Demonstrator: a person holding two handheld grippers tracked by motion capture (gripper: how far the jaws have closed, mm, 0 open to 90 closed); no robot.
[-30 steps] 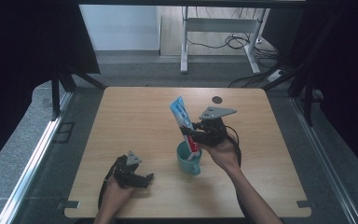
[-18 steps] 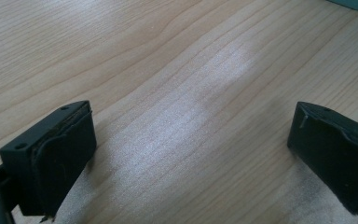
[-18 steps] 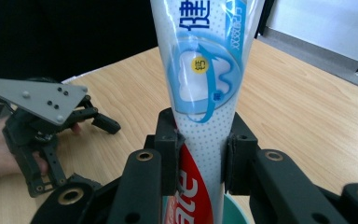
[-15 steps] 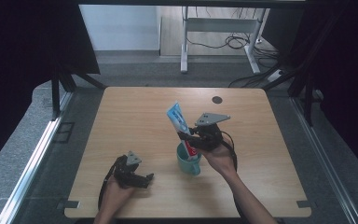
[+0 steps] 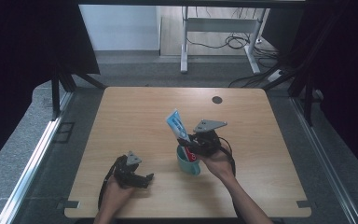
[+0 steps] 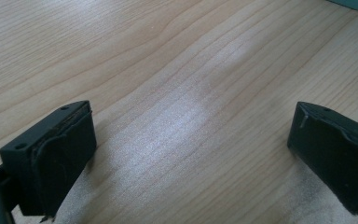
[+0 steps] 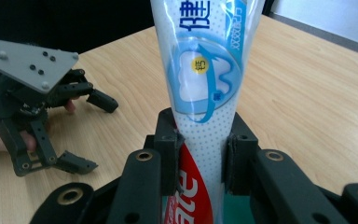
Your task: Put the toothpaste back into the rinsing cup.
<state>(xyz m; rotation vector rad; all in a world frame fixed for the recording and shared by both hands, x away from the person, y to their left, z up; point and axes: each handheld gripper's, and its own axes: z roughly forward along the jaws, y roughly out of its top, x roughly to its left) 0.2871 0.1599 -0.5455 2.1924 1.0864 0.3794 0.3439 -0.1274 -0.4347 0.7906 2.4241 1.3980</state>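
While the left gripper rests spread near the bench's front edge, the right gripper pinches the soft, light toothpaste tube low over the cup.

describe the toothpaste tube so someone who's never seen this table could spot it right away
On the light wooden table, look right of centre, near the front, for the small teal cup. Standing tilted in it, clamped by the right gripper, is the white and blue toothpaste tube, red near its lower end. It is the tallest, most colourful thing there.

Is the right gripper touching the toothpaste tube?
Touching. In the right gripper view, the right gripper has both jaws pressed against the toothpaste tube.
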